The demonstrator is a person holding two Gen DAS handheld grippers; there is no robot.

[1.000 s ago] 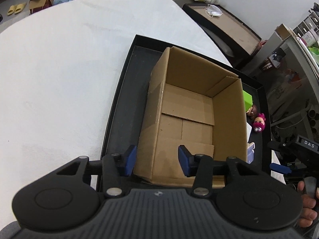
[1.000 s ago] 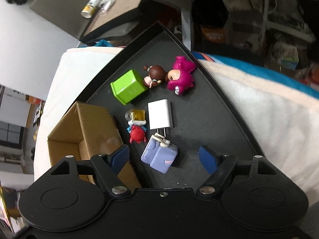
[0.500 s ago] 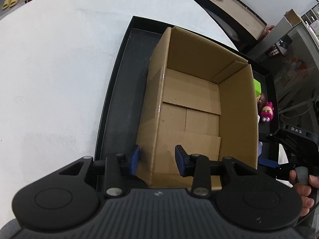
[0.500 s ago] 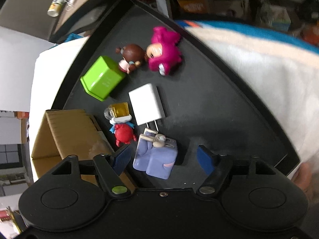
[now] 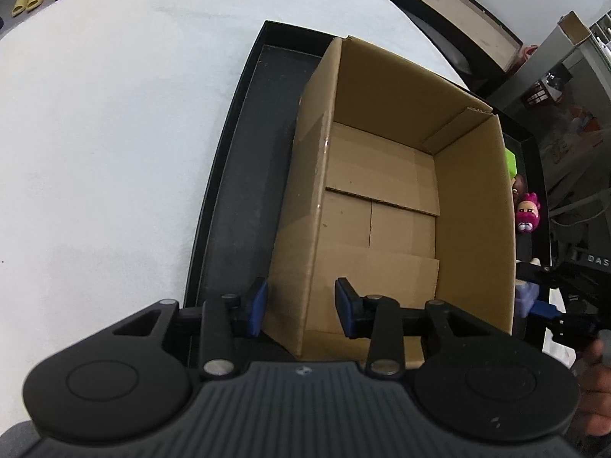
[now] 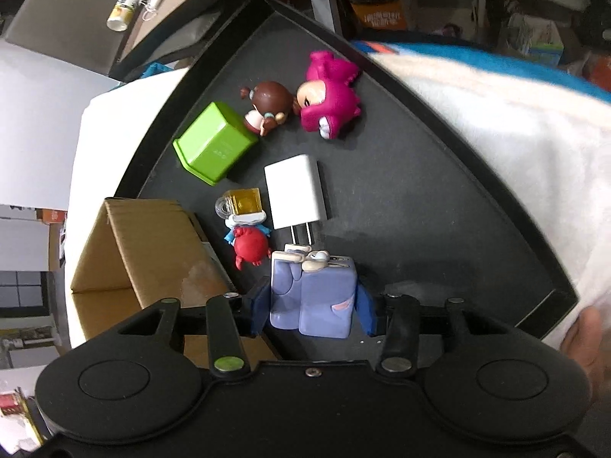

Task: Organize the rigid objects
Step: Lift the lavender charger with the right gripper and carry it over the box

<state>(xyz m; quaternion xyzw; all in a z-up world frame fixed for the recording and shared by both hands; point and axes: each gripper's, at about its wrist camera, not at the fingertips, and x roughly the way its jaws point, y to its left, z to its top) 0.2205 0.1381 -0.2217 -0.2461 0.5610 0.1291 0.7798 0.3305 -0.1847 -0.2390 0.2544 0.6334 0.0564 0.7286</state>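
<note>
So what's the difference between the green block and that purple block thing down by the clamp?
The green block is plain, bright and lies tipped on its side, free of everything; the purple block is pale, with cream-coloured bits on top. The green one sits far from the right tool, while the purple one sits between its closing blue pads. Both are chunky, boxy pieces on the black tray.

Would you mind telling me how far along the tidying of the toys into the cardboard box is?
Nothing is packed yet: the cardboard box is empty. In hand: the left gripper straddles the box's near wall, jaws closing, and the right gripper is closing around the purple toy. Left on the black tray: the white charger, green cup, crab figure and two dolls.
</note>
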